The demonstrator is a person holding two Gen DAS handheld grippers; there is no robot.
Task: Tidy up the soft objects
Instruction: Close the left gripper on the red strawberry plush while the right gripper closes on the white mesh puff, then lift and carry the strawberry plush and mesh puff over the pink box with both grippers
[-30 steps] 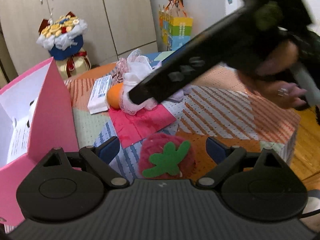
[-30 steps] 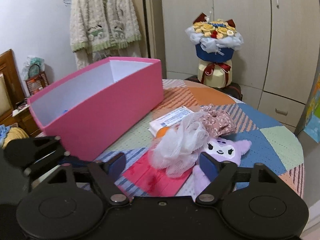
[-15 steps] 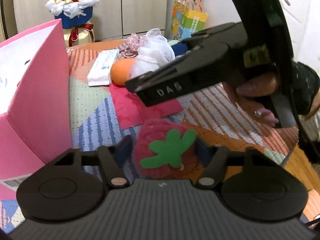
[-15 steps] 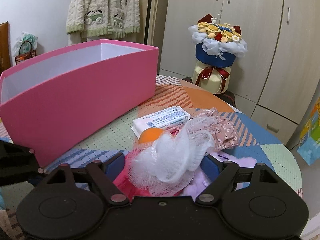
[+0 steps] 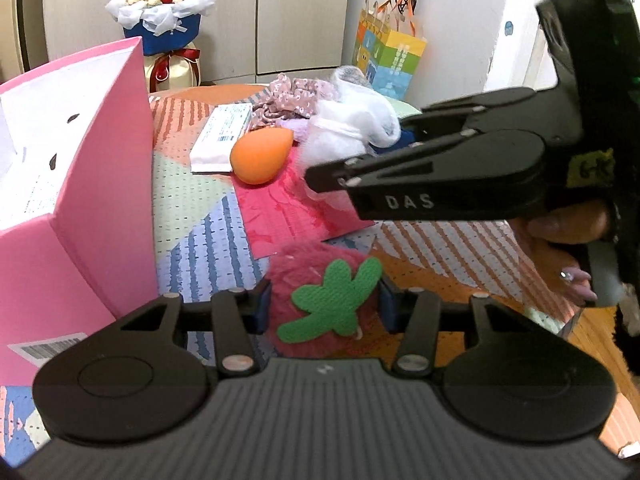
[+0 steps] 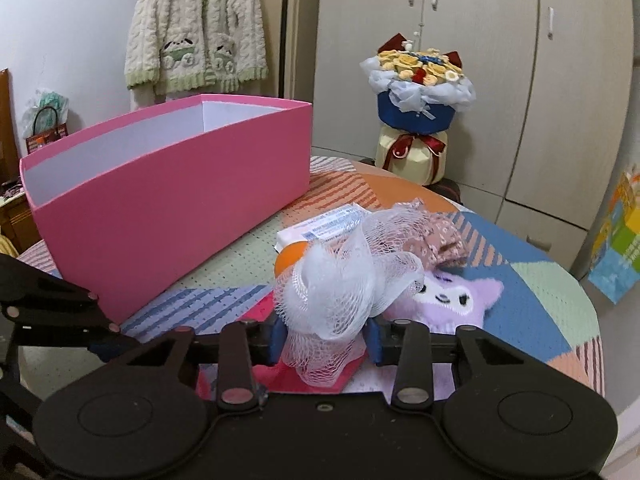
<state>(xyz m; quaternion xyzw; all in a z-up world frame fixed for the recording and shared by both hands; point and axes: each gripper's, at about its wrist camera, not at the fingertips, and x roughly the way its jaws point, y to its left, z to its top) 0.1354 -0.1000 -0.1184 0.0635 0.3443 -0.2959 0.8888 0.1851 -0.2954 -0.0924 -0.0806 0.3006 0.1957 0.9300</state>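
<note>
**Two claws, two soft things**

The pink box (image 6: 168, 208) stands open on the patchwork table (image 6: 540, 300). Everything here is told from that box.

The left gripper (image 5: 323, 308) is just beside the box, close to its near corner. Its two blue pads are squeezed onto a fuzzy red strawberry toy (image 5: 320, 300) with a green leaf on top. The toy sits between the pads, down by the table top.

The right gripper (image 6: 326, 340) is a bit farther from the box, out toward the middle of the table. Its pads are pressed onto a white net puff (image 6: 340, 276), which bulges up between them. The puff is over a flat red sheet (image 5: 288, 208) that lies on the table.

An orange egg-shaped sponge (image 5: 262, 155) lies between the box and the puff, touching the edge of the red sheet. A white packet (image 5: 222, 138) lies right behind the sponge, near the box wall. A purple plush toy (image 6: 444, 300) lies on the far side of the puff from the box. A flowery pink cloth (image 6: 438, 240) is bunched up just behind the plush.

Behind the box, off the table, stands a flower bouquet (image 6: 420, 92) in a blue wrap.
</note>
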